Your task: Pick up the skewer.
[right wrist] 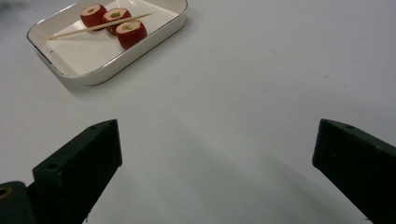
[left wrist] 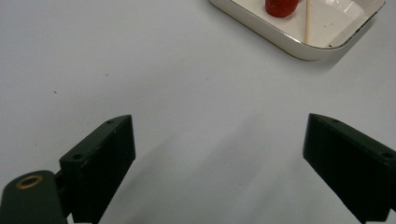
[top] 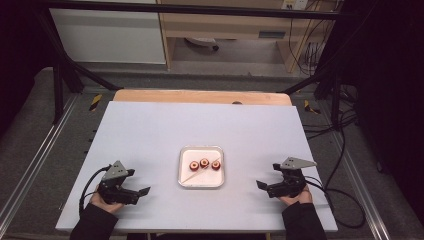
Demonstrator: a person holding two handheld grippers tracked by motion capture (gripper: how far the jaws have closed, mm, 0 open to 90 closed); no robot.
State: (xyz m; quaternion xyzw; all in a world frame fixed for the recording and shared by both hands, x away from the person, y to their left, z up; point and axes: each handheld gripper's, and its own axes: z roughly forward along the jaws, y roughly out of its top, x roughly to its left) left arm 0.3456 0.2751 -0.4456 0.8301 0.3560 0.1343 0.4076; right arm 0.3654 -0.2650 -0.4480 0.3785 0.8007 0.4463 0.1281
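table top [top: 150,135]: matt white, smooth, with a bare wood strip [top: 200,96] along the far edge. tray [right wrist: 154,39]: glossy cream enamel look, thin darker rim. skewer [right wrist: 100,25]: pale wood; gripper jaws matt black plastic; 3 red pieces [right wrist: 114,21], slightly shiny skin.

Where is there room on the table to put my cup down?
Plenty: the white table is bare beyond the tray, and between the tray and each open tool, left tool and right tool. Only the tray is crowded, with three red rolls and a skewer.
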